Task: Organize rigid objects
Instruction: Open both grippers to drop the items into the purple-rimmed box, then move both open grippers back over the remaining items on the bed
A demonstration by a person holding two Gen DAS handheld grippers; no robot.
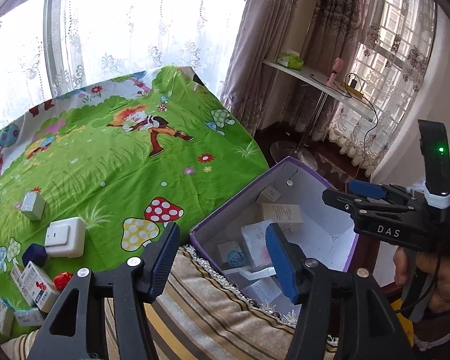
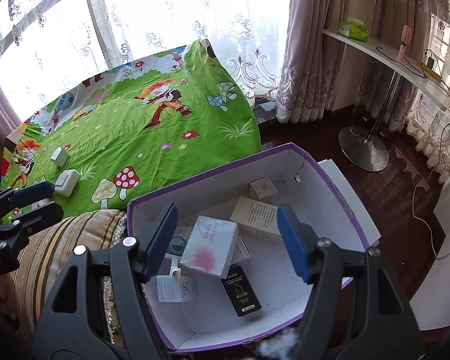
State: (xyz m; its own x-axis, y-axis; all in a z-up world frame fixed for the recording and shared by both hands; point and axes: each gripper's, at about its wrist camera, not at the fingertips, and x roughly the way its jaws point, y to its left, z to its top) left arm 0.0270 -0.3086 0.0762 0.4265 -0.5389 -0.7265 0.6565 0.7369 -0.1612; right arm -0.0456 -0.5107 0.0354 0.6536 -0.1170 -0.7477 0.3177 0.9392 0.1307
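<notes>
A purple cardboard box (image 2: pixel 339 198) with a white inside stands on the striped cushion. It holds a white carton with a pink blot (image 2: pixel 208 246), a black carton (image 2: pixel 240 291), a beige carton (image 2: pixel 258 216) and a small white cube (image 2: pixel 262 189). My right gripper (image 2: pixel 227 210) hangs open above that box with nothing between its fingers. Open and empty too, my left gripper (image 1: pixel 222 237) hovers over the box's near left rim (image 1: pixel 234 198). On the green cartoon cloth (image 1: pixel 120 165) lie a white switch box (image 1: pixel 64 237), a silver box (image 1: pixel 33 205), a dark blue box (image 1: pixel 34 255) and medicine cartons (image 1: pixel 33 285).
A striped cushion (image 1: pixel 210 309) lies between the cloth and the box. At the right are a white shelf (image 2: pixel 405 69) with a green tissue pack (image 2: pixel 352 28), a round metal stand base (image 2: pixel 363 147) and a cable on the dark floor. Lace curtains hang behind.
</notes>
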